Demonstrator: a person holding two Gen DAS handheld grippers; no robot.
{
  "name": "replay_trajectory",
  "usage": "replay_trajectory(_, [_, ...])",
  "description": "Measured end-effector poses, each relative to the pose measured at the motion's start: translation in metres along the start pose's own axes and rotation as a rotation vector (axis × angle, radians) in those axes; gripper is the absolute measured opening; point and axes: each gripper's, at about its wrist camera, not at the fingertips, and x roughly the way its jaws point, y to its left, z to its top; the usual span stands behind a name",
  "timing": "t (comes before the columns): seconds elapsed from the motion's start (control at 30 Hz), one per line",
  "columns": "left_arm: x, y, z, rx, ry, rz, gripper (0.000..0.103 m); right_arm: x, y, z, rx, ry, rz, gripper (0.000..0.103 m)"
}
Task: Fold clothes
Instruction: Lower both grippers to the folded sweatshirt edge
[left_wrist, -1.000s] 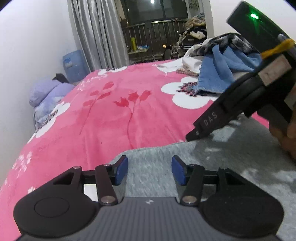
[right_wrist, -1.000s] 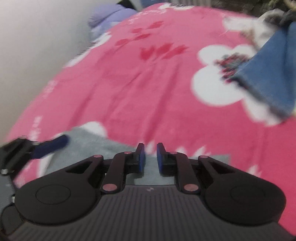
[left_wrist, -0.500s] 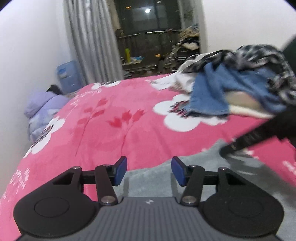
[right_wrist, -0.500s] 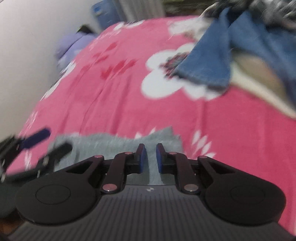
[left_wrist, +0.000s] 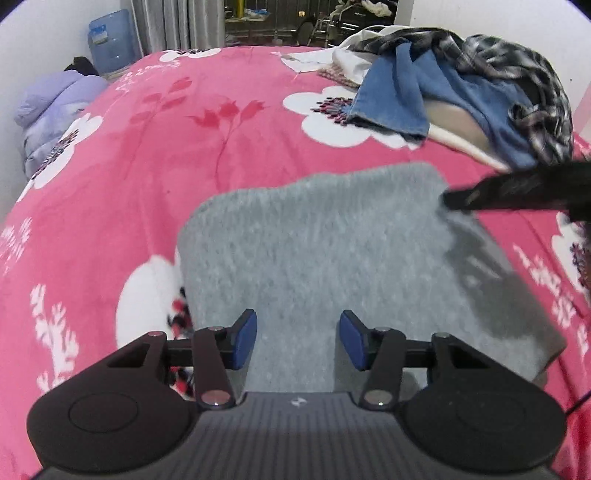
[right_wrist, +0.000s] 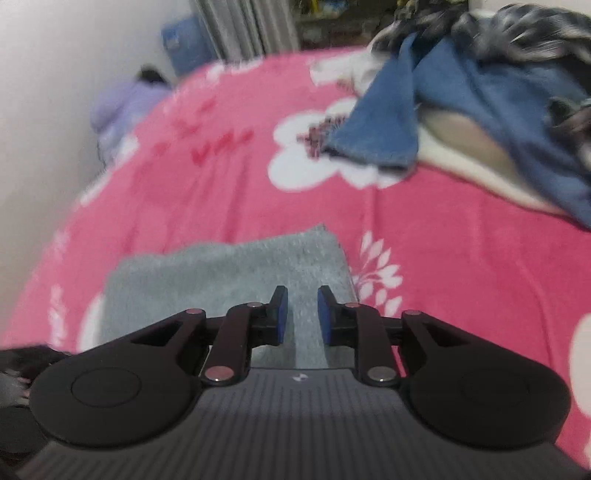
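Observation:
A grey knitted garment (left_wrist: 314, 251) lies folded into a rough rectangle on the pink flowered blanket (left_wrist: 184, 155). My left gripper (left_wrist: 298, 332) hovers over its near end. Its jaws are closing, the blue pads still stand well apart, and nothing is pinched between them. A blurred black finger (left_wrist: 487, 194) of the right gripper reaches in over the garment's far right corner. In the right wrist view the right gripper (right_wrist: 302, 314) hangs above the grey garment (right_wrist: 221, 273) near its right edge. Its jaws are opening to a narrow gap with nothing in it.
A heap of unfolded clothes sits at the far right of the bed: blue jeans (left_wrist: 399, 92) under a plaid shirt (left_wrist: 509, 62). A lilac jacket (left_wrist: 55, 99) and a blue water jug (left_wrist: 110, 40) stand by the left wall. Bare blanket lies between garment and heap.
The left view has tipped down, showing much more of the grey garment. The right gripper has swung away to the garment's right side, and its pads have parted a little.

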Motion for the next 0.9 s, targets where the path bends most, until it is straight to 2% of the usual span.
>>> replay_trajectory(0.1, [0.001,-0.004,0.000,-0.013,0.002,0.024,0.052,-0.026,0.009,-0.018,-0.006,0.007,0.089,0.018])
replay_trajectory(0.13, [0.002,-0.006,0.000,-0.010,0.001,0.035,0.052,-0.026,0.014,-0.025,-0.036,0.031,0.092,0.017])
replay_trajectory(0.2, [0.002,-0.011,-0.003,0.009,-0.008,0.051,0.052,-0.014,0.020,-0.040,-0.107,0.095,-0.002,0.016])
replay_trajectory(0.27, [0.001,-0.014,-0.005,0.022,-0.016,0.068,0.053,-0.011,0.018,-0.047,-0.120,0.096,-0.090,0.017])
replay_trajectory(0.37, [0.000,-0.015,-0.005,0.018,-0.016,0.077,0.053,-0.039,0.015,-0.045,-0.026,0.017,-0.052,0.020])
replay_trajectory(0.43, [0.000,-0.015,-0.005,0.016,-0.014,0.078,0.053,-0.059,0.025,-0.050,-0.040,-0.023,0.031,0.020])
replay_trajectory(0.5, [0.000,-0.016,-0.005,0.018,-0.015,0.082,0.053,-0.063,0.034,-0.060,-0.090,0.002,0.055,0.020])
replay_trajectory(0.57, [0.000,-0.018,-0.006,0.022,-0.016,0.085,0.053,-0.045,0.031,-0.075,-0.116,0.091,0.000,0.019])
replay_trajectory(0.6, [0.001,-0.018,-0.007,0.024,-0.014,0.085,0.053,-0.040,0.026,-0.079,-0.108,0.106,-0.023,0.018])
replay_trajectory(0.7, [0.001,-0.021,-0.007,0.034,-0.018,0.103,0.053,-0.053,0.020,-0.074,-0.025,0.075,-0.004,0.019])
replay_trajectory(0.77, [0.001,-0.021,-0.007,0.032,-0.016,0.105,0.053,-0.064,0.025,-0.072,-0.046,0.026,0.032,0.020])
replay_trajectory(0.83, [0.001,-0.021,-0.006,0.029,-0.014,0.103,0.053,-0.068,0.030,-0.073,-0.072,0.024,0.069,0.020])
replay_trajectory(0.9, [0.001,-0.020,-0.006,0.028,-0.012,0.100,0.053,-0.059,0.030,-0.080,-0.093,0.059,0.046,0.020])
